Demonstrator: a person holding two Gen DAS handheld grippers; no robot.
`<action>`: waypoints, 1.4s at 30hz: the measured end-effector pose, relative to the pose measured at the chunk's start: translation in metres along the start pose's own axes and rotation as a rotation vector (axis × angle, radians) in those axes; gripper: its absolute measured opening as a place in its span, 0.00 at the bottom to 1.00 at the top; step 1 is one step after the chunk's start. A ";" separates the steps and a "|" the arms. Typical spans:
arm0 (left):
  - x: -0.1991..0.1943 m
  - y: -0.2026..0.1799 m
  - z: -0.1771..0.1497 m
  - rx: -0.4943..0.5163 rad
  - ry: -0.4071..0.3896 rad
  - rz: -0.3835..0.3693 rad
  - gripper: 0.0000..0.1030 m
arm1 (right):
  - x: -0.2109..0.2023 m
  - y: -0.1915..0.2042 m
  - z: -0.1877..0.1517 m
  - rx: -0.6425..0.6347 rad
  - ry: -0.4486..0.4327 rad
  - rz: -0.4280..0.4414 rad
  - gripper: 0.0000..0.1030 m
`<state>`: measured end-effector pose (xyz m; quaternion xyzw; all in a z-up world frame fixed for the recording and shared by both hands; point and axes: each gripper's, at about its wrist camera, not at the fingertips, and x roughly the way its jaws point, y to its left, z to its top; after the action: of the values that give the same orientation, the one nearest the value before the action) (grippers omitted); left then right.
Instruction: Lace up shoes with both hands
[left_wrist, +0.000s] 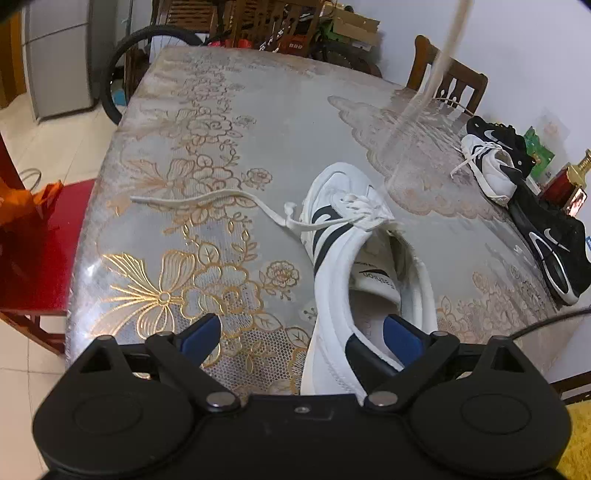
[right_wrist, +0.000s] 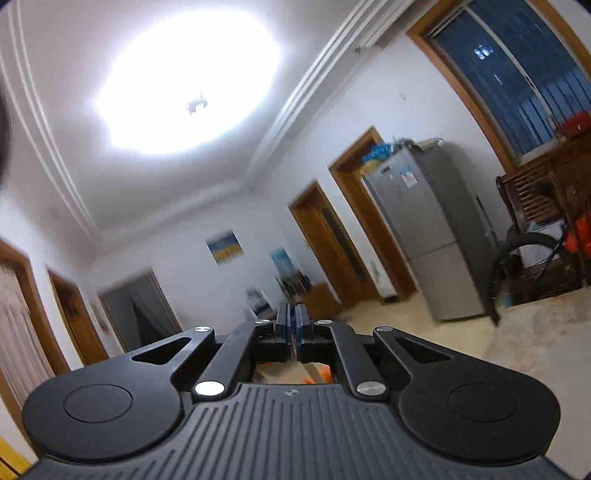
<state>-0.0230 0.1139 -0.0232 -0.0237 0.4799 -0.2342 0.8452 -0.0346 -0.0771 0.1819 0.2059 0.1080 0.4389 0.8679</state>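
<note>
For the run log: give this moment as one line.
left gripper: open, astride white shoe heel wall | right gripper: shut, raised | one lace end: pulled taut upward | other lace end: on table

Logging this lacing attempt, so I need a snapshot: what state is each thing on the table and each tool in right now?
White shoe: upright on table, partly laced.
Left lace end: slack, lying on the tablecloth.
Right lace end: pulled taut, rising out of view.
Left tool: open, straddling the shoe's heel wall.
Right tool: shut, raised, pointing across the room.
Spare shoes: lying loose at the table edge.
</note>
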 end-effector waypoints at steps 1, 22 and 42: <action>0.001 0.000 0.000 -0.002 0.003 0.002 0.92 | 0.009 0.000 -0.006 -0.027 0.074 -0.005 0.15; -0.016 -0.019 0.002 -0.165 0.088 0.203 0.92 | 0.101 -0.159 -0.137 -0.447 0.848 -0.537 0.59; 0.029 -0.005 0.053 -0.296 0.019 0.517 0.96 | -0.037 -0.125 -0.148 -0.270 1.065 -0.332 0.37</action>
<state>0.0313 0.0873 -0.0162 -0.0214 0.5069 0.0613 0.8596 -0.0212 -0.1349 -0.0061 -0.1763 0.5042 0.3500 0.7696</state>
